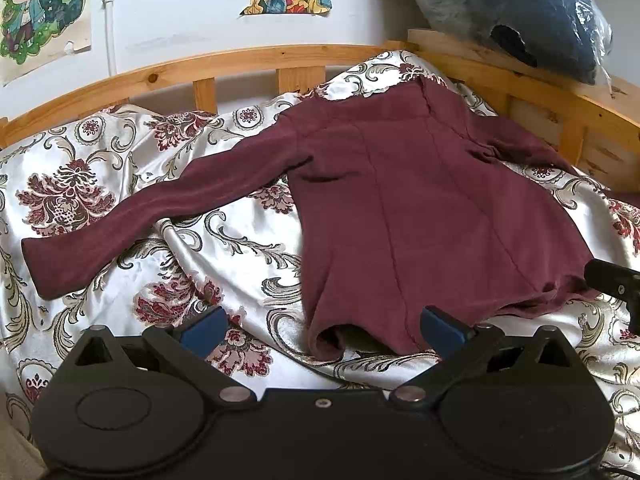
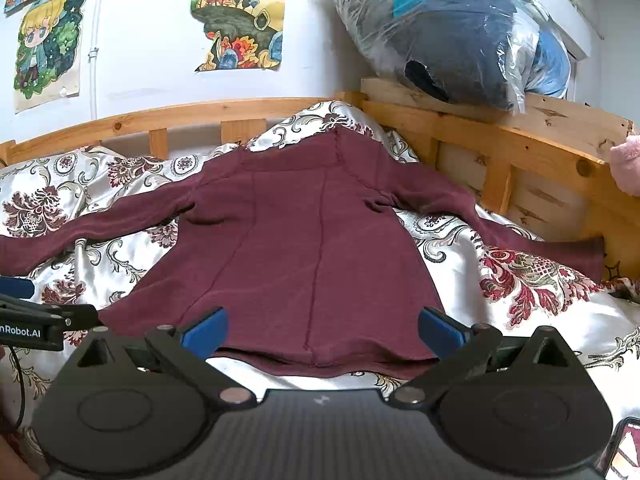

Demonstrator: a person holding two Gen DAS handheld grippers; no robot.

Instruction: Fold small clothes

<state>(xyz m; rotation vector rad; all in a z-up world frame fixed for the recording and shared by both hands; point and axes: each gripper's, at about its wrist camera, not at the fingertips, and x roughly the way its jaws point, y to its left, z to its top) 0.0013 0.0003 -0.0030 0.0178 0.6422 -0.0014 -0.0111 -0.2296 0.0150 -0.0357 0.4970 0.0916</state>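
A maroon long-sleeved top lies spread flat on a floral satin bedspread, hem toward me, both sleeves stretched out sideways. My left gripper hovers open at the hem's left corner, with nothing between its blue pads. My right gripper is open just above the middle of the hem, also with nothing in it. The right gripper's black tip shows at the right edge of the left wrist view, and the left gripper shows at the left edge of the right wrist view.
A wooden bed rail runs behind and to the right of the top. A plastic bag of dark bedding sits on the rail's corner. Posters hang on the white wall. Something pink shows at the right edge.
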